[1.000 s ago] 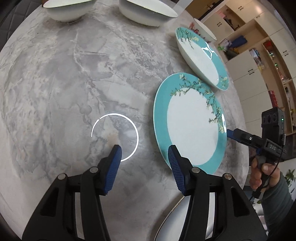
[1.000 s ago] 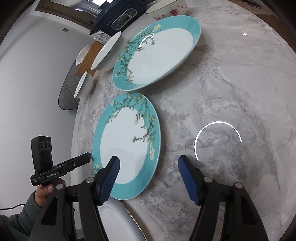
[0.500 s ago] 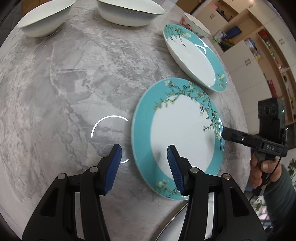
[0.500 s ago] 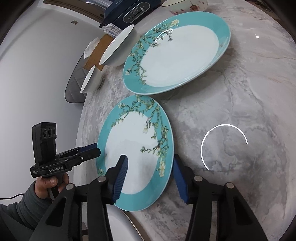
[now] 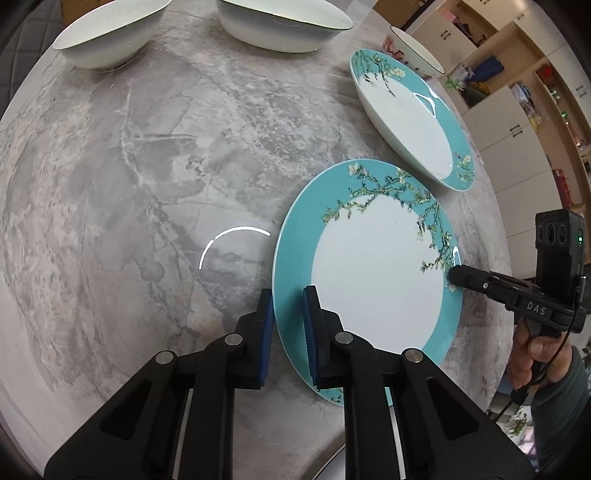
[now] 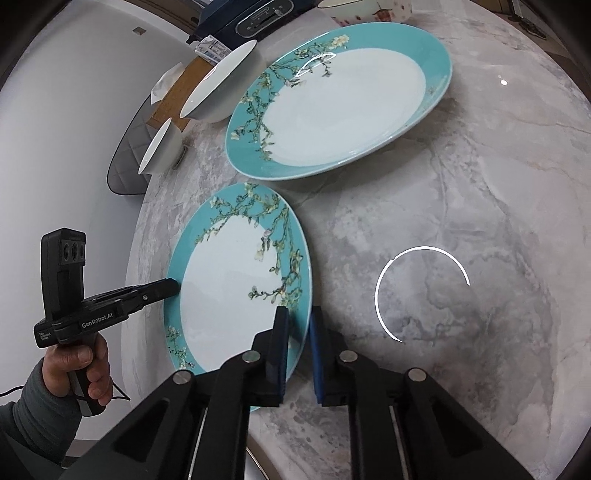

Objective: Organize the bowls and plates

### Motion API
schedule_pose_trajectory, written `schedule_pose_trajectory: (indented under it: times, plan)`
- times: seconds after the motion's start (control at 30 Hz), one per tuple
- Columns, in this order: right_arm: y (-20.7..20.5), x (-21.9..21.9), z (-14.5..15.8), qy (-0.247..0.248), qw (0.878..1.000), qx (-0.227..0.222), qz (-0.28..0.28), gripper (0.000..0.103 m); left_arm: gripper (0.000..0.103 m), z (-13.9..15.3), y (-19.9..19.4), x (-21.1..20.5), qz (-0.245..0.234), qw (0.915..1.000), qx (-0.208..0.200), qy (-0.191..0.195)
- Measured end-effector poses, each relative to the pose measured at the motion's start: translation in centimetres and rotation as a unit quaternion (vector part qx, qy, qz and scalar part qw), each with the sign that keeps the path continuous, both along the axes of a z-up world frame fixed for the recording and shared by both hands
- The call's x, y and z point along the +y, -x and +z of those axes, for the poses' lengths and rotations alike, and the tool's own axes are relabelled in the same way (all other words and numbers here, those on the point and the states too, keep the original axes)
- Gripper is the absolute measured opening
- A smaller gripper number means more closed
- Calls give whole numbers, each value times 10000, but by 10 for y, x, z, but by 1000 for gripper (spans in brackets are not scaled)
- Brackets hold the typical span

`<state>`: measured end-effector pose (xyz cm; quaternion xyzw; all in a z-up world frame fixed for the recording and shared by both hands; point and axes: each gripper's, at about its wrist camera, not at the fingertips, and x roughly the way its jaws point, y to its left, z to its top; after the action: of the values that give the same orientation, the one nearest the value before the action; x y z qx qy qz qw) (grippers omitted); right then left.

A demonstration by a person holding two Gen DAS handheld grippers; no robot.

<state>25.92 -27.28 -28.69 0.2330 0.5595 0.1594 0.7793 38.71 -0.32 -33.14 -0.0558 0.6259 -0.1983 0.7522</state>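
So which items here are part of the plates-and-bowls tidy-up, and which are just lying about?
Belong to the job:
near teal plate, gripped at opposite rims by the left gripper and right gripper
far teal plate
two white bowls
floral bowl

Just lying about:
dark blue appliance
cabinets and shelves
marble table
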Motion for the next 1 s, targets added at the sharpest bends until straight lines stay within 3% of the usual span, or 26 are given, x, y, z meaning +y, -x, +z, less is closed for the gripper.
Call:
schedule_pose_trajectory:
  times: [0.2, 0.53, 0.77, 1.0]
  plan:
    - [6, 0, 5, -41, 9999, 1, -97, 12, 12, 12, 4, 5, 59, 9999, -78, 59]
    - [30, 9, 44, -114, 9999, -106, 56, 12, 12, 52, 32, 17, 219, 9996, -122, 122]
    - [74, 20, 59, -59, 9995, -58, 304, 12, 12, 67, 90, 27, 414, 9991, -61, 92]
    - [132, 25, 40, -157, 9986, 246, 432, 12, 11, 59, 153, 34, 669, 9977, 132, 37]
